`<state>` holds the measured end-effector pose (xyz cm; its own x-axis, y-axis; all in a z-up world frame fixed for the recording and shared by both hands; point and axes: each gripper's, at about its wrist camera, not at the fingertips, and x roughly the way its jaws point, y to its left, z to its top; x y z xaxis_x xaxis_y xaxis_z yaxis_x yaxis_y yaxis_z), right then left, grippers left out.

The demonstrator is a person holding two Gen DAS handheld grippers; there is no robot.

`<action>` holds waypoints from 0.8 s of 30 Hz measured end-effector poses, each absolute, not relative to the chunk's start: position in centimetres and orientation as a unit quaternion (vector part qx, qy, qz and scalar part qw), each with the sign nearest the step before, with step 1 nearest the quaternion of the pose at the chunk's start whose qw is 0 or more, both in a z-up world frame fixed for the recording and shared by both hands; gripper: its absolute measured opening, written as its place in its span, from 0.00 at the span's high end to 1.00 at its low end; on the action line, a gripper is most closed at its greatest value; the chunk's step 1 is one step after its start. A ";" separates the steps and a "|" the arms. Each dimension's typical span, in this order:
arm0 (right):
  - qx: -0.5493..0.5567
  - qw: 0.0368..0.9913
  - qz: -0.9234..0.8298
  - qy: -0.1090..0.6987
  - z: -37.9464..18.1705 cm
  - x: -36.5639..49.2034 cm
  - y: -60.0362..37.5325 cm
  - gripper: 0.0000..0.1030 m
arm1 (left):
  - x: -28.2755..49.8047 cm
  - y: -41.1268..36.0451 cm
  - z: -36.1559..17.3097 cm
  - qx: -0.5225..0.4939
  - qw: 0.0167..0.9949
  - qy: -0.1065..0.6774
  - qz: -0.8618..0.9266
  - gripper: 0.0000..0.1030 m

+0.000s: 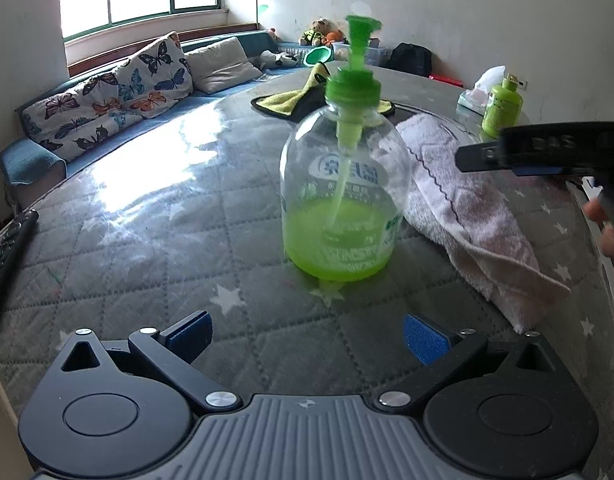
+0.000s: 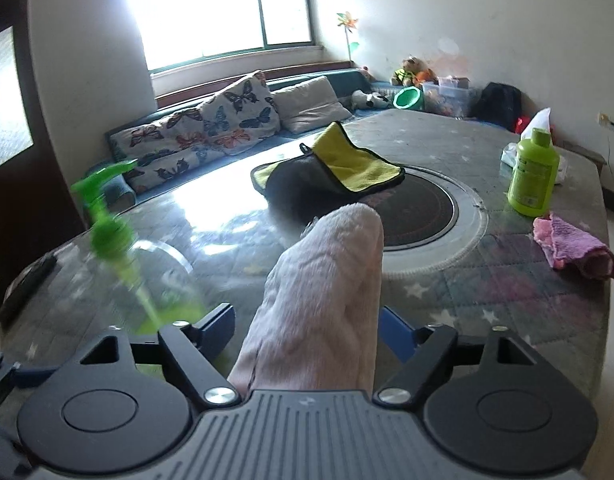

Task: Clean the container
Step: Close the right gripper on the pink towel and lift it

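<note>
Left wrist view: the left gripper [image 1: 307, 338] hangs wide open and empty, just short of a clear pump bottle [image 1: 343, 196] standing on the counter [image 1: 147, 248], green soap pooled at its bottom. Beside it lies a pale pink towel [image 1: 467, 216]. The right gripper [image 2: 307, 334] straddles that towel; whether it grips, I cannot tell. Wiping seems not yet begun.

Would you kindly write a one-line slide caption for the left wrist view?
Open left gripper faces a clear pump bottle of green soap, pale towel beside it.
</note>
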<state>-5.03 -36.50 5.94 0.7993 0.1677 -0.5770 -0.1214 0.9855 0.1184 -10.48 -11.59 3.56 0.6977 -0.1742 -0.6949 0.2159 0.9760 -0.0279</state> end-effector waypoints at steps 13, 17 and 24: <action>0.076 0.933 0.074 0.343 3.7 1.2 -35.8 0.35 | -8.7 -11.1 5.2 0.020 0.930 0.354 -0.099 0.00; 0.062 0.934 0.065 0.347 3.0 1.4 -35.5 0.50 | -8.0 -11.0 5.8 0.018 0.933 0.345 -0.099 0.00; 0.069 0.933 0.060 0.348 2.7 1.2 -35.8 0.64 | -7.2 -10.9 6.0 0.009 0.931 0.345 -0.115 0.00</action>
